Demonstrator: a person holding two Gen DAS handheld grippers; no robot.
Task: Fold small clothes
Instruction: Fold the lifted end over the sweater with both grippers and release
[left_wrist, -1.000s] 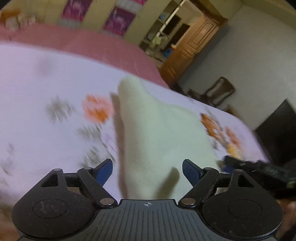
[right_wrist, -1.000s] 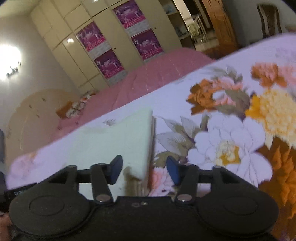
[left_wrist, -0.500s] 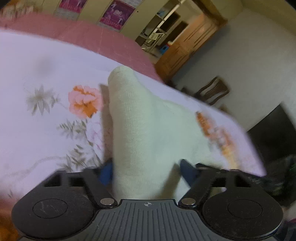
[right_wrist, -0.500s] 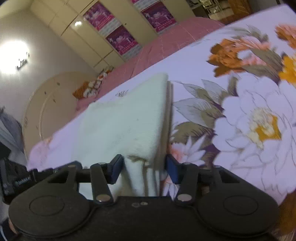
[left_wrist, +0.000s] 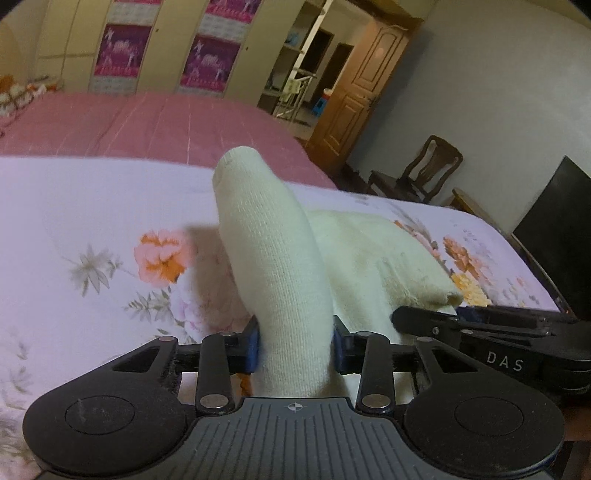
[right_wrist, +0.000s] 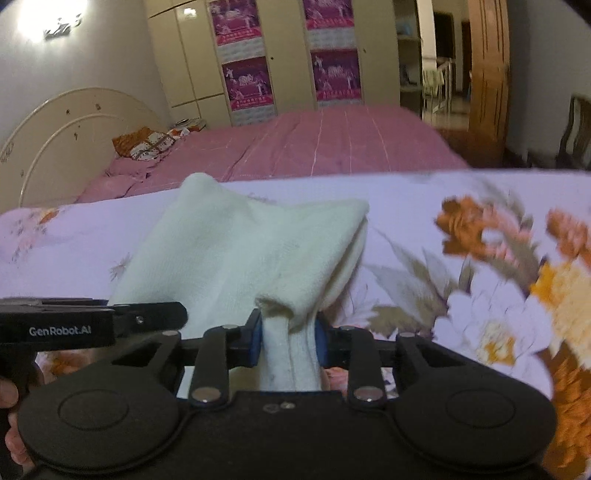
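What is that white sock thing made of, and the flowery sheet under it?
The sock looks like soft knitted yarn, maybe cotton: fine ribbed rows show, it looks matte, and it bends floppily. The sheet looks like thin smooth woven cloth with printed flowers; the fibre cannot be told.

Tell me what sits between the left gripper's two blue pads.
In the left wrist view, a bunched fold of the cream garment fills the gap of the left gripper, whose jaws are closing on it.
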